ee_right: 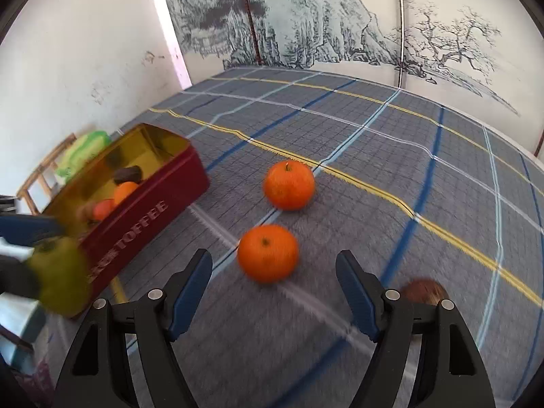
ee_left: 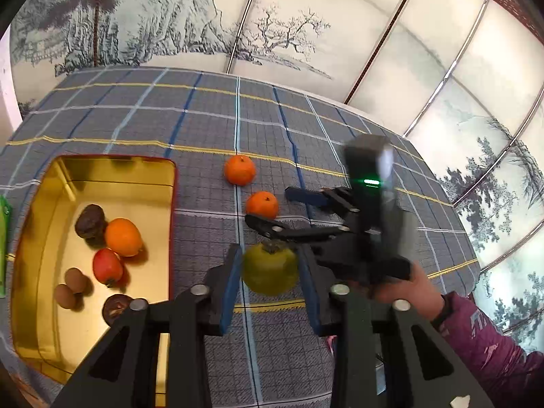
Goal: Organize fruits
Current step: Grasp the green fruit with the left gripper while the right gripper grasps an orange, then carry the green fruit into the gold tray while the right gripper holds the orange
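I see a plaid-clothed counter [ee_right: 374, 142] before a painted mural wall [ee_right: 306, 17]; my left tongs [ee_left: 270, 273] grip a green fruit [ee_left: 270, 272], right tongs [ee_right: 273, 292] gape above two oranges [ee_right: 268, 253].

We look down along each gripper's fingers, close over the cloth [ee_left: 204, 129]; both views share the tin [ee_right: 153, 210] and two oranges [ee_left: 261, 204].
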The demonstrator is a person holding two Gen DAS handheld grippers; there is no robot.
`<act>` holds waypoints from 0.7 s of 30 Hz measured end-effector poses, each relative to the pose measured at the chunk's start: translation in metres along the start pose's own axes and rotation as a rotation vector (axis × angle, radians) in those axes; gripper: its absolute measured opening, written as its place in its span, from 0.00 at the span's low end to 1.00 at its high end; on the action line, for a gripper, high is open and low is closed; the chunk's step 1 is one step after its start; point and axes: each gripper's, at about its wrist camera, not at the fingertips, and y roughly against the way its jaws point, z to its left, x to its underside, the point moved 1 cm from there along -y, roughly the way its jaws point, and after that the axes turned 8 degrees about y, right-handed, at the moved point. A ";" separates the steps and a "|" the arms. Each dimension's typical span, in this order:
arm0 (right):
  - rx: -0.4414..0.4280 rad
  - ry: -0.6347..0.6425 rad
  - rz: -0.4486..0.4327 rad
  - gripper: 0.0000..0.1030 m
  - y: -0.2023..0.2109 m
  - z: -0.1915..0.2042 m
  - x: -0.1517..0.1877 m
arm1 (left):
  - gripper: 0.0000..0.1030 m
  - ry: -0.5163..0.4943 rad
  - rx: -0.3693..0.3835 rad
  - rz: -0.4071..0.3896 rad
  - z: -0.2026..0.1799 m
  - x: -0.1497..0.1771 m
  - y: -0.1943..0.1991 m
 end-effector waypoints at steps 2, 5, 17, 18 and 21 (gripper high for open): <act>-0.008 -0.009 -0.001 0.43 -0.003 -0.001 -0.004 | 0.03 -0.001 -0.002 -0.004 0.000 0.001 0.004; -0.010 -0.004 0.010 0.38 -0.003 0.005 -0.004 | 0.03 0.022 0.009 -0.005 0.005 0.001 0.008; 0.042 -0.098 -0.012 0.38 0.052 0.001 0.056 | 0.66 -0.130 -0.002 0.135 -0.013 0.055 -0.008; 0.036 -0.112 -0.020 0.38 0.058 0.001 0.062 | 0.67 -0.146 -0.005 0.138 -0.012 0.064 -0.010; 0.031 -0.132 -0.031 0.38 0.068 0.000 0.072 | 0.65 -0.163 -0.047 0.170 -0.004 0.089 -0.021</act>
